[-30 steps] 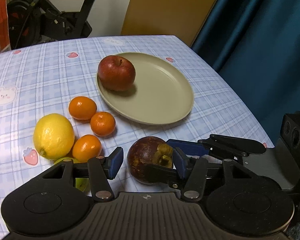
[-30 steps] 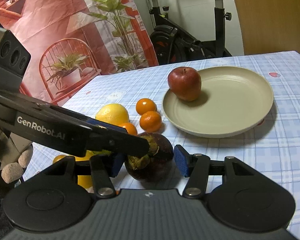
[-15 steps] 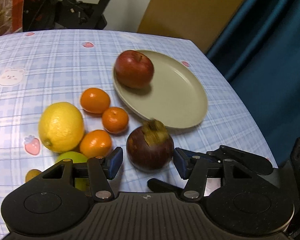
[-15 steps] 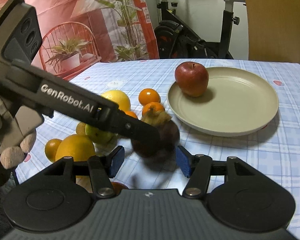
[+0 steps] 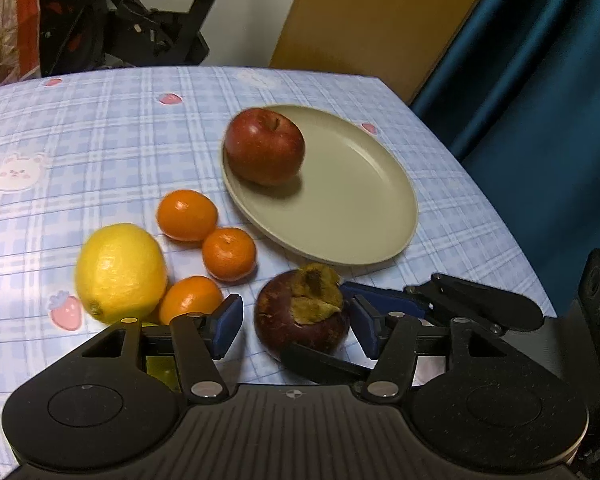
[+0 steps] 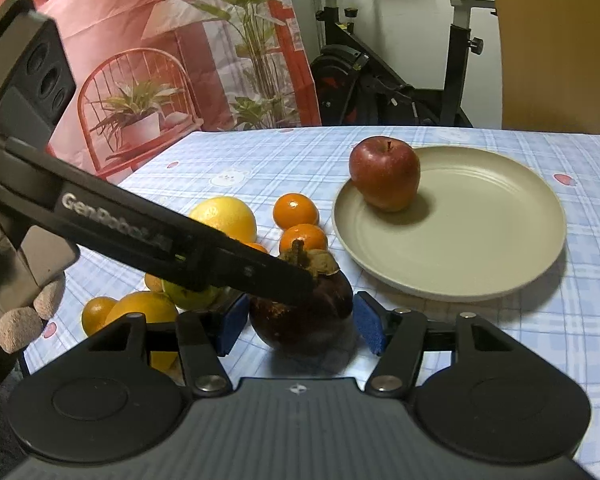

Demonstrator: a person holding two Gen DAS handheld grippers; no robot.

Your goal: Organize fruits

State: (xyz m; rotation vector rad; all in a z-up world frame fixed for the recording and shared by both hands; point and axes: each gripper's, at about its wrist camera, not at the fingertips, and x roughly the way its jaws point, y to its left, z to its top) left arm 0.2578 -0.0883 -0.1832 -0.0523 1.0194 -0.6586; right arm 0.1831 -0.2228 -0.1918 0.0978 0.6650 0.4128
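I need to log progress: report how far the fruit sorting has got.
Done: only the apple sits on the plate. In hand: the mangosteen stands on the table between the fingers of both grippers, whose jaws have just been opening; neither grips it. Left: the lemon, three small oranges and more fruit beside them.

Hidden and cut-off parts around the fruit pile

In the right wrist view the left gripper's finger (image 6: pixel 204 256) covers much of the green fruit (image 6: pixel 188 296) and the mangosteen's (image 6: pixel 304 316) near-left top; the orange fruit (image 6: pixel 148 312) nearest the camera disappears behind the gripper body.
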